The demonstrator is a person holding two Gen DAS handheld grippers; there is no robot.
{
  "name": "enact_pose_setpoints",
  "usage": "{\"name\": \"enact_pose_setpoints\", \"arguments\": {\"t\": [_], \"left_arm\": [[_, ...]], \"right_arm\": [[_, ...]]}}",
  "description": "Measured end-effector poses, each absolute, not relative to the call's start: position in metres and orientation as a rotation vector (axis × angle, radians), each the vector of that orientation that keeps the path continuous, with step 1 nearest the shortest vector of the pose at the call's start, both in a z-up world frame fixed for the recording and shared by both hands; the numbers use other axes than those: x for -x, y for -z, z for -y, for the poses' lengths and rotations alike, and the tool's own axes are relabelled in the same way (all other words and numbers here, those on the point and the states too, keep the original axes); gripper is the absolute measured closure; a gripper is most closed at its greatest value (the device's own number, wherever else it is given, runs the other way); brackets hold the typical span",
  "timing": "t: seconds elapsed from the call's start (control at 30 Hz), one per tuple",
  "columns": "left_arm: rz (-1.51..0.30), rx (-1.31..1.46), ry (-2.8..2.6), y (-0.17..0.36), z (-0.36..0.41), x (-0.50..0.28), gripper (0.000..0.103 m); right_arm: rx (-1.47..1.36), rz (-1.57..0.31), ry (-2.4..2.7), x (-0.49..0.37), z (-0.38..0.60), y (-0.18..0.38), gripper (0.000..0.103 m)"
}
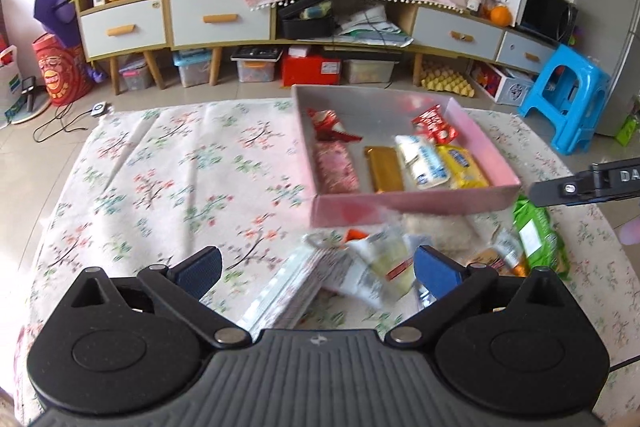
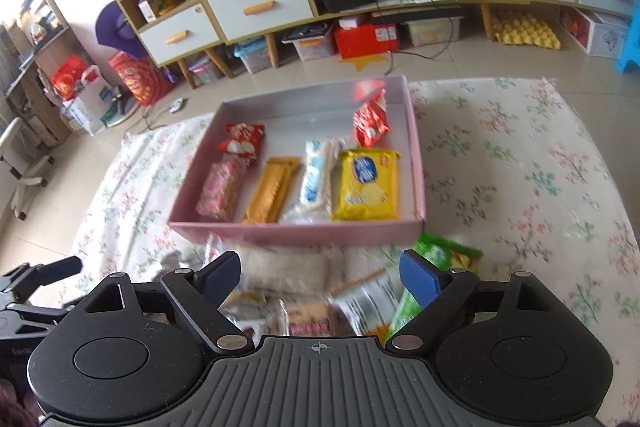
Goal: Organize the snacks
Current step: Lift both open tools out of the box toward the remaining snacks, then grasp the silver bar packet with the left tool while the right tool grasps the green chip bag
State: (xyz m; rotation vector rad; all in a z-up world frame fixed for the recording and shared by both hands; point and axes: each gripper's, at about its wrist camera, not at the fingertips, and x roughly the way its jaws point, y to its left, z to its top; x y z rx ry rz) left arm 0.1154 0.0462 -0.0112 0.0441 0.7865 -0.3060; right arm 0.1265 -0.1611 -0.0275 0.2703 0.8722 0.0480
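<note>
A pink box [image 1: 408,205] [image 2: 304,233] sits on a floral cloth and holds several snacks: a yellow packet [image 2: 368,185], a white and blue packet [image 2: 318,177], a gold bar [image 2: 272,189], a pink packet [image 2: 222,189] and red packets [image 2: 370,121]. A loose pile of snacks [image 1: 372,263] [image 2: 320,291] lies in front of the box, with a green packet [image 1: 536,235] [image 2: 436,259] at its right. My left gripper [image 1: 318,267] is open above the pile. My right gripper [image 2: 320,279] is open above the pile too, and it shows at the right edge of the left wrist view [image 1: 584,187].
The floral cloth [image 1: 172,167] [image 2: 520,167] covers a low table. Behind it stands a long cabinet [image 1: 220,19] with drawers, storage bins under it, and a blue stool [image 1: 564,95] on the right.
</note>
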Motion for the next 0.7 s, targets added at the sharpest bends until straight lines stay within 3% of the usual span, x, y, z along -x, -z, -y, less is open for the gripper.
{"name": "enact_pose_setpoints", "arguments": {"t": [0.47, 0.63, 0.7], "left_arm": [[-0.807, -0.067, 0.332, 0.043, -0.08, -0.122, 0.001], [-0.847, -0.076, 0.378, 0.051, -0.079, -0.124, 0.007], [-0.869, -0.097, 0.397, 0.054, -0.076, -0.125, 0.015]], "right_arm": [[-0.294, -0.903, 0.04, -0.107, 0.19, 0.062, 0.014], [-0.324, -0.926, 0.059, -0.105, 0.2, 0.069, 0.014], [-0.336, -0.948, 0.064, -0.106, 0.202, 0.074, 0.014]]}}
